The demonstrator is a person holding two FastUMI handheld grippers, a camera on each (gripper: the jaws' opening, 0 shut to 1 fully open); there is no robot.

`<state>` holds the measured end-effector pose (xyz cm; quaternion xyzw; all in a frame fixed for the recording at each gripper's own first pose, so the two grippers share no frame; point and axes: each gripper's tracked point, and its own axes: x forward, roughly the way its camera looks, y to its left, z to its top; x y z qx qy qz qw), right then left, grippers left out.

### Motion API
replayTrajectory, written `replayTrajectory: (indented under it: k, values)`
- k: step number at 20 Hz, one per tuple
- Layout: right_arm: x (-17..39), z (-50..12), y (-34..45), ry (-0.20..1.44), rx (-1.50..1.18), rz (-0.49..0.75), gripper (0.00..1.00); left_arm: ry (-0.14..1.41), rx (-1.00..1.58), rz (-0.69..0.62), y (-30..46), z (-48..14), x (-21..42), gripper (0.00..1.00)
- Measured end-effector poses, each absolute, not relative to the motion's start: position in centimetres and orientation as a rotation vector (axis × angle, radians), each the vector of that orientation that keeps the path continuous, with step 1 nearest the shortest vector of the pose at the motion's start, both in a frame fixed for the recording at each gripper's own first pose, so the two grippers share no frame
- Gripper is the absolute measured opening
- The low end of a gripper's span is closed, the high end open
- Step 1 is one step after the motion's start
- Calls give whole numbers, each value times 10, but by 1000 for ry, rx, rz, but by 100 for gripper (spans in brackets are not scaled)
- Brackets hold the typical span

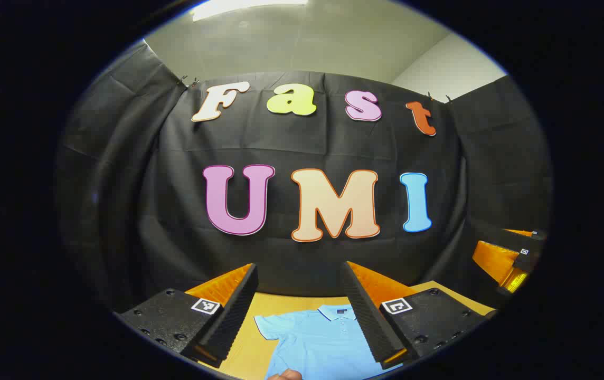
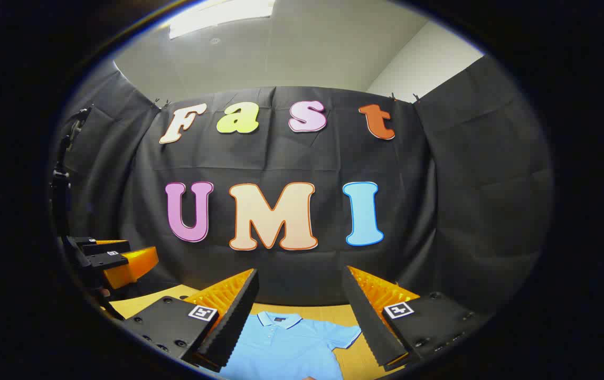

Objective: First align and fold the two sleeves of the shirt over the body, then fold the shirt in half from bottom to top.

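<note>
Light-blue shirt (image 1: 323,340) flat on tan table (image 1: 244,351), collar far, below and between the parted fingers of left gripper (image 1: 299,311) and right gripper (image 2: 299,314); both wide, empty.

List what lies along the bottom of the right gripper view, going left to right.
Left tongs farther off, at the left edge → the right tongs' own left finger → light blue polo shirt lying flat on the table → own right finger.

Light blue shirt (image 1: 323,340) on tan table (image 1: 275,306).
</note>
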<state>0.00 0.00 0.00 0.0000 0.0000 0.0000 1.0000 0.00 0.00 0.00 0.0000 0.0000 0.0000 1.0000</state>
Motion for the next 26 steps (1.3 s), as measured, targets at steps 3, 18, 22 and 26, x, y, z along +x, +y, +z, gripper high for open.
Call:
replayTrajectory:
  k: [3,18,22,26]
  values:
    - [-2,6,4,-8,10,18,100,-5,-1,3,2,2,-3,95]
    - [-7,-2,-23,26,-22,25,98,-23,17,28,-19,4,-15,95]
    - [25,-34,-46,104,-61,-26,98,-33,-8,20,-21,4,-10,95]
    - [72,-76,-69,180,-83,-85,99,-41,22,-13,-18,1,11,94]
